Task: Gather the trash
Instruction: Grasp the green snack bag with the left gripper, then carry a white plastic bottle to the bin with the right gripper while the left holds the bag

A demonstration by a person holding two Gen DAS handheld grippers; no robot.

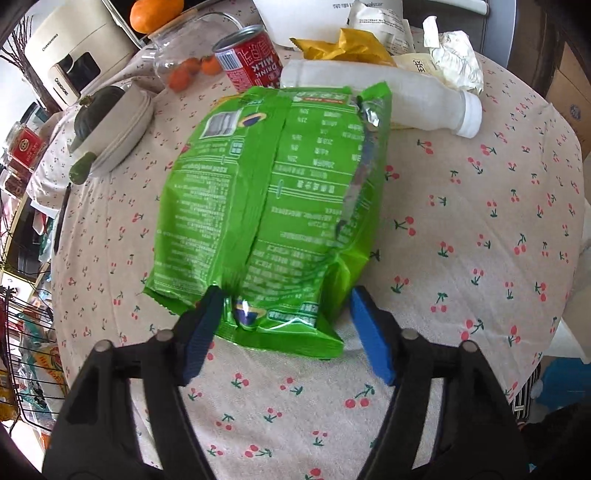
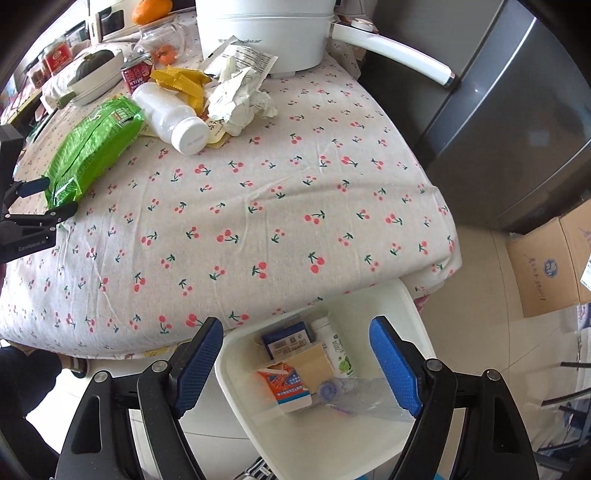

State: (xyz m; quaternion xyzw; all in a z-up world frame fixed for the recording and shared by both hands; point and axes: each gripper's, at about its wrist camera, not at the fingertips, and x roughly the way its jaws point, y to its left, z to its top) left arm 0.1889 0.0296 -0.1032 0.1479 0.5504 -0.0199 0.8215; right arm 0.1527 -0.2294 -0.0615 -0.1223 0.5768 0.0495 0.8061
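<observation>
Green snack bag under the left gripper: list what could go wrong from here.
1. The left gripper is open around the green snack bag's near end; closing there may pinch only thin crinkled film, which could slip.
2. The white bottle lies against the bag's far end, so lifting might set it rolling.
3. The white bin sits below the table edge, by the right gripper; a loose carry could miss it.

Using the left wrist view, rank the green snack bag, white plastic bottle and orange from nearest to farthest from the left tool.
1. Green snack bag, between the left tool's fingers.
2. White plastic bottle, beyond it, right.
3. Orange, far back, left.
</observation>
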